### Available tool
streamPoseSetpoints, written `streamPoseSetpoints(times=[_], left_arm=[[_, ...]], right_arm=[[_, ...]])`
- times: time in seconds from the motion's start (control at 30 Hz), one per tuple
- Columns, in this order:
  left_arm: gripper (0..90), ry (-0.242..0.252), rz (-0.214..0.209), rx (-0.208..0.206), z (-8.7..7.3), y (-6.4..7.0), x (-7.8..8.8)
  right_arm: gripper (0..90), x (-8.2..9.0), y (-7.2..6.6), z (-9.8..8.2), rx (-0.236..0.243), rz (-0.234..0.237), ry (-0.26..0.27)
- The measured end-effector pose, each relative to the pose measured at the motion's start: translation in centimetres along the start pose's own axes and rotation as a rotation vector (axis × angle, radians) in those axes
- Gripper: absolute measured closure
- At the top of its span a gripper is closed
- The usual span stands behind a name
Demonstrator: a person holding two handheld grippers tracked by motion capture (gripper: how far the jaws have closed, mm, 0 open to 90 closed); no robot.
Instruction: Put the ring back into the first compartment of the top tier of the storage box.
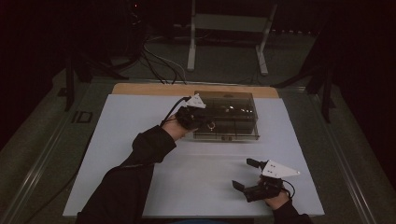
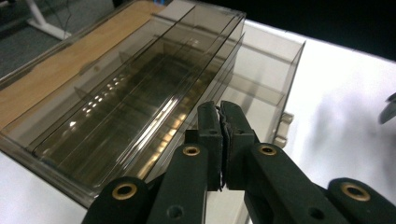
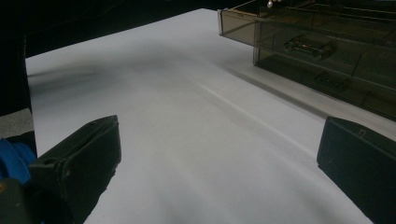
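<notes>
On the left of the high view, a dark sleeve (image 1: 140,158) reaches forward across the white sheet (image 1: 140,121) to the left gripper (image 1: 198,119), which sits at the left end of a smoky clear plastic box (image 1: 229,100). The left gripper view shows its two black jaws pressed together with nothing between them, their tips just above the near corner of the box (image 2: 140,98); whether they touch the plastic cannot be told. Long dividers split the box into narrow compartments, and a small latch (image 2: 283,126) sits on its front wall. At the centre, the box stands toward the far edge of the sheet, near the bare wooden strip of the table (image 1: 149,88). To the right, the right gripper (image 1: 245,175) is held low over the near part of the sheet, well apart from the box. The right gripper view shows its jaws spread wide over bare sheet (image 3: 187,140), with the box (image 3: 327,51) beyond at upper right.
</notes>
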State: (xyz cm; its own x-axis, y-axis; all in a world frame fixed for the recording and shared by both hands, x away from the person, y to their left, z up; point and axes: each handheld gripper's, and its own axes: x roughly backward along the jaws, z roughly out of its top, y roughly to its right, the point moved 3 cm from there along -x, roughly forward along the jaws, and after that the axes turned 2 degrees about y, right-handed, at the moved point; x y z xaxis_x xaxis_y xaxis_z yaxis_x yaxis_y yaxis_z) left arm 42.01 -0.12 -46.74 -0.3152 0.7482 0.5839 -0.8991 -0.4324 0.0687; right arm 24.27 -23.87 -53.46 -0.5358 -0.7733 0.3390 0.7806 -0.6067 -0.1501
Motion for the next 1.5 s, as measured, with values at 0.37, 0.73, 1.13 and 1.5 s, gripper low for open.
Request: streamPoseSetpoints(times=[0.37,0.73,1.13,1.5], left_arm=[[61.2,-0.031,0.018,0.048,0.0,-0.3,0.1],[33.0,0.014,0.009,0.061,0.7,0.1,1.6],[3.7,0.023,-0.072,0.078,0.5,0.0,2.9],[1.2,0.026,-0.053,0.008,0.0,-0.2,4.0]], right_arm=[[0.0,0.0,0.0,0.0,0.001,-0.002,-0.004],[0.0,0.0,0.0,0.0,0.0,-0.002,-0.004],[0.0,-0.1,0.0,0.0,-0.001,-0.002,-0.006],[0.0,-0.3,0.2,-0.1,-0.003,-0.001,-0.01]])
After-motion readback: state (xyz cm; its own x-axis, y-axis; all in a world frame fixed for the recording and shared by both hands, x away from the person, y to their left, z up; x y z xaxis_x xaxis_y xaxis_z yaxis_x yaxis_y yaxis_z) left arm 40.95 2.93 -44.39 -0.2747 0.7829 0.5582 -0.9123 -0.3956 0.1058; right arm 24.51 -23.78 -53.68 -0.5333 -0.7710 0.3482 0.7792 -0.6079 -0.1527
